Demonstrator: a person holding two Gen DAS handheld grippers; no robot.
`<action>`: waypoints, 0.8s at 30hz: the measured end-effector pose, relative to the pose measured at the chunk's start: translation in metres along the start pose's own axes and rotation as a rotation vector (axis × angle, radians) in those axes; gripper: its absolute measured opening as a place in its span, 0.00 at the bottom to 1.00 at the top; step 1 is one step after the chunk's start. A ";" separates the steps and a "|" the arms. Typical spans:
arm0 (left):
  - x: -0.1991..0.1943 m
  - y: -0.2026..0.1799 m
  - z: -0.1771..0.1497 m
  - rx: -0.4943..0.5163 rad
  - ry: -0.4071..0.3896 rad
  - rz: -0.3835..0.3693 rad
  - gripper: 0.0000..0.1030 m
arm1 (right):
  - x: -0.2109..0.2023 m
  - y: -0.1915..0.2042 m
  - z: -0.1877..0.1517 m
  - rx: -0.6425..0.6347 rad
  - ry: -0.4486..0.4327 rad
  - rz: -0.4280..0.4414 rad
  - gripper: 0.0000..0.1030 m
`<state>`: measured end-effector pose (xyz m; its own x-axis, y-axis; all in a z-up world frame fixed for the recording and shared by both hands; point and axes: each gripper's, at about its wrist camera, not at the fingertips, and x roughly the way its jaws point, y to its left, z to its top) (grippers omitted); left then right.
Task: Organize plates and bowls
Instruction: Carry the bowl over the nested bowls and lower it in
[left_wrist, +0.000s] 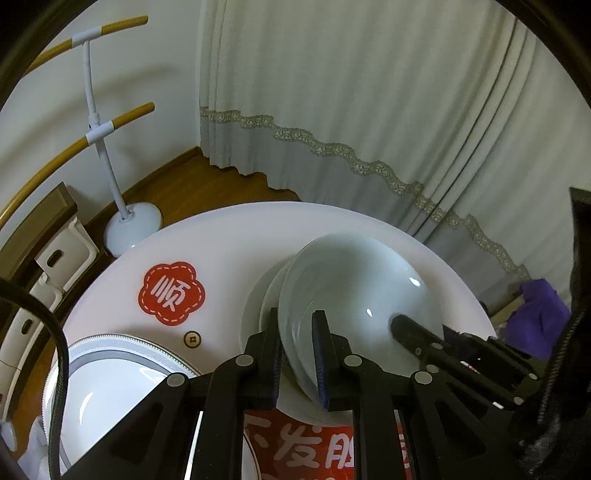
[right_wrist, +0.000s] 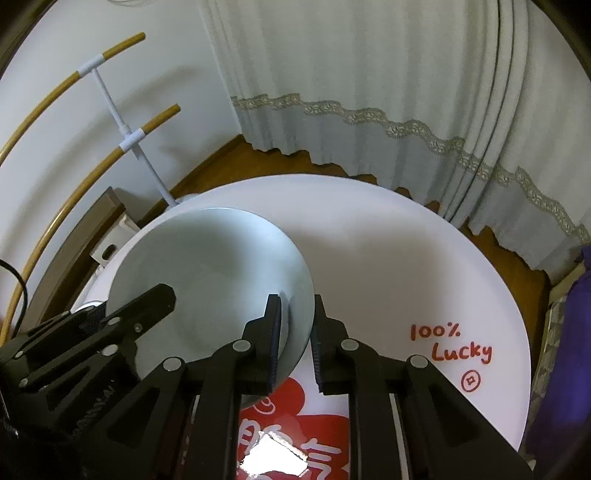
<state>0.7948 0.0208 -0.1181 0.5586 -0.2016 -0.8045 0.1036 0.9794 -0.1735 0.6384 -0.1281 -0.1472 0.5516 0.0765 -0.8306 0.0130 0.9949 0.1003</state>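
- The left hand-held gripper (left_wrist: 297, 356) is clamped narrow on the near rim of a pale bowl (left_wrist: 354, 280).
- The right hand-held gripper (right_wrist: 295, 341) straddles the opposite rim; a slight gap shows by one finger, so its hold looks loose.
- The bowl sits on white plates (left_wrist: 255, 306) on the round table (left_wrist: 221, 236).
- Judged best: let go evenly, then lift both clear without dragging the rim.

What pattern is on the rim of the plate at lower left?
A grey Greek-key band on the plate rim; left wrist view shows it best.
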 end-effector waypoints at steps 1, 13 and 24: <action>0.001 0.001 0.000 0.001 -0.001 0.000 0.11 | 0.001 0.000 -0.001 0.006 0.001 0.003 0.16; -0.004 -0.002 -0.003 0.030 -0.005 0.020 0.12 | 0.006 -0.004 -0.004 0.031 0.005 -0.015 0.34; -0.015 0.000 -0.004 0.048 -0.006 0.028 0.12 | 0.011 -0.007 -0.007 0.059 0.018 0.029 0.34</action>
<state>0.7832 0.0235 -0.1087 0.5664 -0.1737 -0.8056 0.1272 0.9842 -0.1228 0.6383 -0.1336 -0.1612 0.5373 0.1070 -0.8366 0.0466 0.9866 0.1561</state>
